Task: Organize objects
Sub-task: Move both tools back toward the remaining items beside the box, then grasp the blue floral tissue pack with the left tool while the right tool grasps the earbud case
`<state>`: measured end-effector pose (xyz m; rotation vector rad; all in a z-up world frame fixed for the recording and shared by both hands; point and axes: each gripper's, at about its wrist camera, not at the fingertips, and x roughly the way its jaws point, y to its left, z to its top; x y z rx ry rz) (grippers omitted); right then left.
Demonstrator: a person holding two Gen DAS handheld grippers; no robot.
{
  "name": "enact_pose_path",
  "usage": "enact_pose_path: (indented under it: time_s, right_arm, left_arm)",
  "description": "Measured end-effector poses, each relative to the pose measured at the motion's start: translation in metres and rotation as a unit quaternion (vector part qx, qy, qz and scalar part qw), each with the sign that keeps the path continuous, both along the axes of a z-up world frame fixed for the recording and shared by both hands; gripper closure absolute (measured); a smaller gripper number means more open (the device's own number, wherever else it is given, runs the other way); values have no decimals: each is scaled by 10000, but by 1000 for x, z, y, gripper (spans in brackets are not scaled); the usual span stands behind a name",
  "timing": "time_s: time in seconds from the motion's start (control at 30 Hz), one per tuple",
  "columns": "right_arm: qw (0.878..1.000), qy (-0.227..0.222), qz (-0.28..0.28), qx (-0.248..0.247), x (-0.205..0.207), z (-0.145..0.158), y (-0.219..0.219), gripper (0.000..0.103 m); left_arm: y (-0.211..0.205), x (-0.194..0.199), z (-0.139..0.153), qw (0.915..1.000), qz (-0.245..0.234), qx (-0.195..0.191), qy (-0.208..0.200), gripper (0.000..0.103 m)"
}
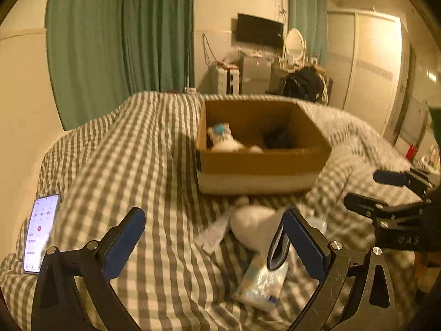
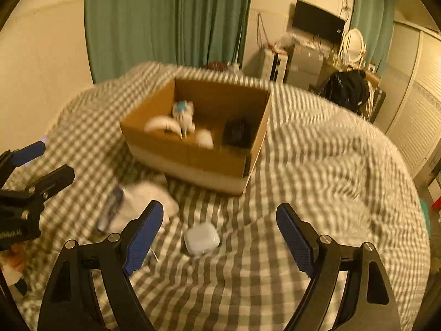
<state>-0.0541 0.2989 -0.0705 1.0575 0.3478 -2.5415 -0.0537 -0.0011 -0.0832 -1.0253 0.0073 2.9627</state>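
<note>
The cardboard box (image 2: 193, 162) sits on the checked bed (image 2: 317, 165), open-topped, with a white plush toy (image 2: 180, 120) and something dark (image 2: 237, 133) inside. Just in front of the box lies a small white case (image 2: 202, 238), between the wide-open right gripper (image 2: 220, 237). The left gripper (image 1: 213, 237) is spread open too, over a white plush (image 1: 253, 227) and tissue pack (image 1: 261, 284).

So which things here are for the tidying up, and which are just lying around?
For the tidying:
cardboard box, already holding a white toy and something dark
white case
tissue pack
white plush

Just lying around:
phone
TV
oval mirror
green curtains
</note>
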Motion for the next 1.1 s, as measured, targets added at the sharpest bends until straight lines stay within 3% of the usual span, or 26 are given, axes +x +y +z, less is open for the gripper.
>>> enact_pose_path:
  time_s: [0.2, 0.3, 0.43, 0.6, 0.93, 1.03, 1.07, 1.1]
  right_arm:
    - [9993, -335, 45, 144, -7, -44, -7, 19]
    - [9987, -494, 47, 96, -13, -49, -7, 19]
    - [9975, -664, 114, 195, -15, -56, -13, 30]
    - [9945, -949, 268, 361, -21, -68, -24, 30]
    - [9813, -1768, 221, 723, -50, -103, -45, 30]
    - [9774, -1900, 232, 894, -52, -111, -51, 34]
    - [9761, -1934, 214, 966, -53, -113, -52, 37]
    - [9757, -1940, 202, 996, -53, -114, -52, 47]
  left_arm:
    - [11, 6, -25, 9992, -245, -92, -311, 0]
    - [16, 8, -36, 9980, -341, -80, -536, 0]
    - [21, 3, -50, 9959, -449, -120, -780, 0]
    - [29, -4, -78, 9903, -525, -229, -1263, 0]
    - [46, -9, -101, 9815, -869, -266, -1685, 1]
    - [52, -12, -109, 9773, -980, -277, -1857, 4]
    - [52, -12, -112, 9763, -1004, -227, -1906, 9]
    - [51, -13, -113, 9756, -1013, -170, -1943, 18]
